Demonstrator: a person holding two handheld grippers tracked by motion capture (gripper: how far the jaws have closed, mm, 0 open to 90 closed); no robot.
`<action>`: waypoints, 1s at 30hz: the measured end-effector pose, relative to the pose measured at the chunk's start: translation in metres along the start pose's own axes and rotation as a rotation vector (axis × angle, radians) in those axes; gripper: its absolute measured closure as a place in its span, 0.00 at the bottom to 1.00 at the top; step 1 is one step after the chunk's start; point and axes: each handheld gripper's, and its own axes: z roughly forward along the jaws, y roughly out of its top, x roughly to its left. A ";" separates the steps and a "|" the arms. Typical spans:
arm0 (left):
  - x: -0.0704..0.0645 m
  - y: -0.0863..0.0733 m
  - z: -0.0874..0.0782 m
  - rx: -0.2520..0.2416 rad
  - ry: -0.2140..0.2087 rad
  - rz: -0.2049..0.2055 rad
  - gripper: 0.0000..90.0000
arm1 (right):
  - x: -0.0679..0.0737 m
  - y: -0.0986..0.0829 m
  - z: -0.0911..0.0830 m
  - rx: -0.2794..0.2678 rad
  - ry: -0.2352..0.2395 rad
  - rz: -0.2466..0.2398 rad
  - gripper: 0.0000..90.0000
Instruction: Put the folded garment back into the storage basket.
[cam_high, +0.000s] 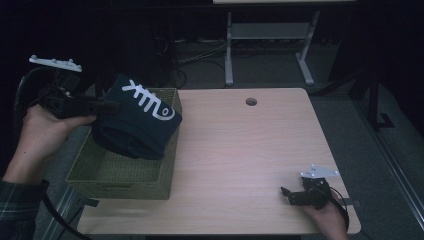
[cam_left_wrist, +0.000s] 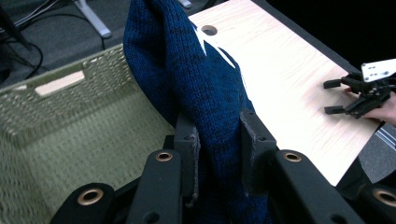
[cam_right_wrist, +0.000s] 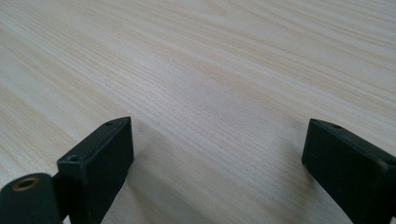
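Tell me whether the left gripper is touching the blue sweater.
Touching. The left gripper view shows the left gripper with both jaws pressed against the blue sweater.

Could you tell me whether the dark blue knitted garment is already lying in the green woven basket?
Not yet. The dark blue knitted garment hangs folded, clamped in the left gripper, above the green woven basket, overlapping its right rim.

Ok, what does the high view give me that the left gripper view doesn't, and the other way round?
High view alone: the white squiggle print across the folded navy sweater, the whole green woven basket at the table's left edge, and the person's left hand on the left gripper.

Left gripper view alone: the jaws pinching the sweater's knit, and the basket's handle slot.

Both: sweater held over the basket, the table's cable hole, and the right gripper, open, low over the wooden table.
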 end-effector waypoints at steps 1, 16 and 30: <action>0.003 -0.003 0.001 0.003 0.002 -0.007 0.80 | 0.000 0.000 0.000 0.000 0.000 -0.001 0.10; 0.026 -0.038 0.010 0.012 0.026 -0.101 0.80 | 0.000 0.000 0.000 0.001 0.000 -0.004 0.10; 0.045 -0.067 0.017 0.016 0.060 -0.172 0.80 | 0.000 0.000 0.000 0.002 0.001 -0.001 0.10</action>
